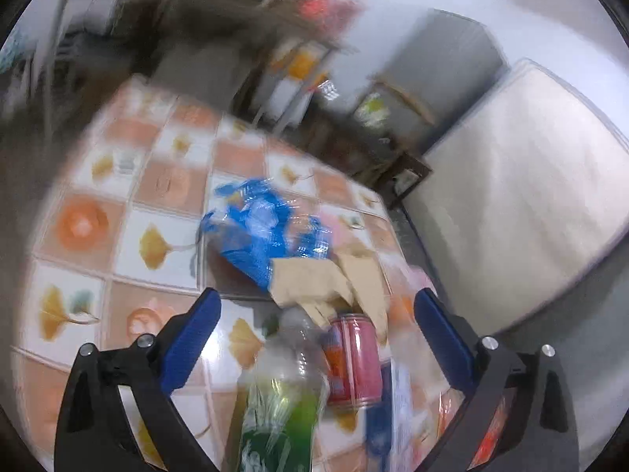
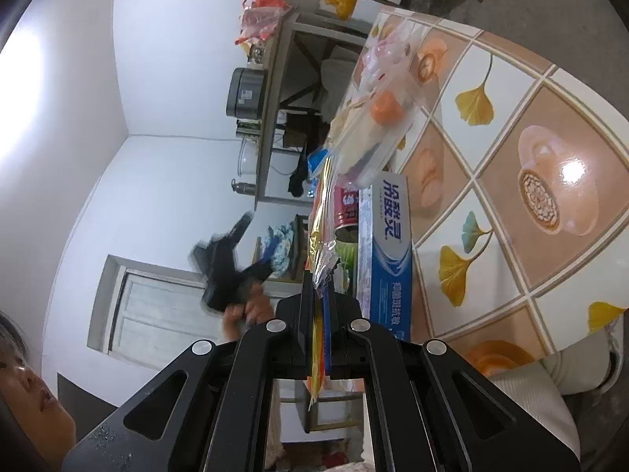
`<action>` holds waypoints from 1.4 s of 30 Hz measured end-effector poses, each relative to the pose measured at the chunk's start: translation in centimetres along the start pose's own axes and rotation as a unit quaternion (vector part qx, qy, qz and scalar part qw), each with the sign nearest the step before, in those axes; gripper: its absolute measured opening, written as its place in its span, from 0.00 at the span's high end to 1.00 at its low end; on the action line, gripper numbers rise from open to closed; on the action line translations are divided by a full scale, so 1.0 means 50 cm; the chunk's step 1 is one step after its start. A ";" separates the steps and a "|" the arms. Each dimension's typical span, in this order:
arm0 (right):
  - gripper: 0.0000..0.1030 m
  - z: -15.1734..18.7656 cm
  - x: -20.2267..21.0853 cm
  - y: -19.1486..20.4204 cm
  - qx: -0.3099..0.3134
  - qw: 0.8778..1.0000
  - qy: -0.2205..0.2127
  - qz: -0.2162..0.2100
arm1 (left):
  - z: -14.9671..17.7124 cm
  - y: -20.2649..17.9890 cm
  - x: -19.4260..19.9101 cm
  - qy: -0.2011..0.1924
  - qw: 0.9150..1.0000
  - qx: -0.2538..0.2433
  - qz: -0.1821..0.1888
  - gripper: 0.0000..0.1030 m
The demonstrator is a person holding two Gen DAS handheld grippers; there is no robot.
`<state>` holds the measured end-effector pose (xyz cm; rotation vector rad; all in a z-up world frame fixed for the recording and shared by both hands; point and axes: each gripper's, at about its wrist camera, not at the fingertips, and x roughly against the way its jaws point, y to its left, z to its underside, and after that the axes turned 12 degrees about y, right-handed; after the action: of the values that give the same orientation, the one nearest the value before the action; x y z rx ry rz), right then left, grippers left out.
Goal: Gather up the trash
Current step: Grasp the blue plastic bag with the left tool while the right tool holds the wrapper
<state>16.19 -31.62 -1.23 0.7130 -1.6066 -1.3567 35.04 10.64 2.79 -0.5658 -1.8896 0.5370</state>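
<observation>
- Fingers of the right gripper (image 2: 319, 287) were pressed together on the edge of a thin yellow-and-clear plastic wrapper (image 2: 323, 212), which ran forward from between the pads toward the pile of trash.
- Fingers of the left gripper (image 1: 318, 306) stood wide apart with nothing between the blue pads (image 1: 188, 346); they hung above the trash on the desk (image 1: 149, 181).
- From the left wrist view, much blurred, a green plastic bottle (image 1: 283, 405) lay lowest in the frame, with a red can (image 1: 354, 358) just beside it.
- Beyond the can lay a crumpled piece of brown paper (image 1: 326, 283), and a blue plastic bag (image 1: 267, 232) lay touching the paper on its far side.
- From the right wrist view, which was rolled on its side, a blue-and-white toothpaste box (image 2: 387, 244) lay on the patterned desk just beside the held wrapper.
- A clear bag holding something orange (image 2: 385, 106) lay past the far end of the box.
- Between the wrapper and the box the red can showed again, partly hidden.
- In the same view the left gripper appeared blurred, held in a hand (image 2: 245, 308), well off to the side of the pile.
- The desk was covered with a checked cloth printed with yellow leaves and coffee cups.
- A pale mattress (image 1: 523, 196) leaned near the desk's far corner in the left wrist view.
</observation>
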 end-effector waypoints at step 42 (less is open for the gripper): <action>0.98 0.024 0.048 0.005 -0.003 1.000 -0.031 -0.005 | -0.063 -0.166 0.099 -0.132 0.976 -0.154 -0.081 1.00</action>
<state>14.10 -33.09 -0.36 0.6818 -1.6480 -1.4027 35.10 7.42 12.44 -0.5527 -2.2714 0.2186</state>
